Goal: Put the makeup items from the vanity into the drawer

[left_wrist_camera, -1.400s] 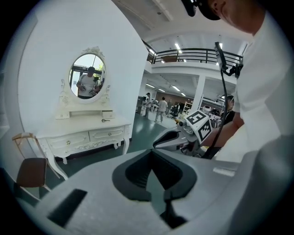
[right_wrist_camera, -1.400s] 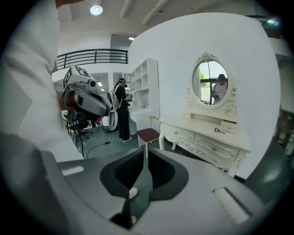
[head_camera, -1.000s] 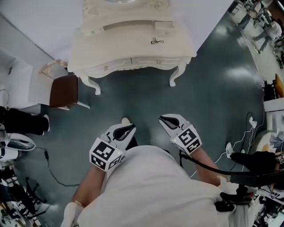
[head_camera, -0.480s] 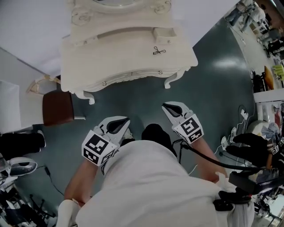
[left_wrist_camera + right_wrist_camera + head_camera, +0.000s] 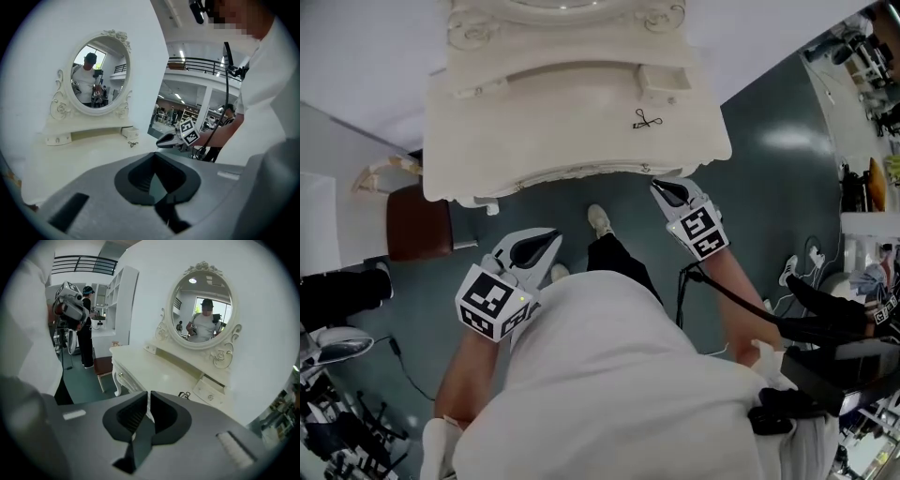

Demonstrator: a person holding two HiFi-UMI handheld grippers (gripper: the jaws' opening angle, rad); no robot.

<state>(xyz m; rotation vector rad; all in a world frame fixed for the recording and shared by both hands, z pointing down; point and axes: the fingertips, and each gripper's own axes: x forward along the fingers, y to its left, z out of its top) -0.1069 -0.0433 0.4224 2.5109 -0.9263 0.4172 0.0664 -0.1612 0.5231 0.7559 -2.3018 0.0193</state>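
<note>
Head view, L claw (image 5: pixel 548 242) clenched, empty, R claw (image 5: pixel 664 189) clenched, empty, by vanity (image 5: pixel 534 122) front edge

Seen from above, a cream carved bench (image 5: pixel 534 122) fills the upper part of the frame, with a small dark looped-handle tool (image 5: pixel 647 119) lying alone on its top towards the right. Just behind the tool sits a little drawer box (image 5: pixel 664 77). The right tongs (image 5: pixel 664 189) are at the bench's front right corner, jaws together. The left tongs (image 5: pixel 546 246) are lower, apart from the front edge over the dark green floor (image 5: pixel 769 187), also closed. A brown stool (image 5: pixel 417 220) stands left of the bench.
</note>
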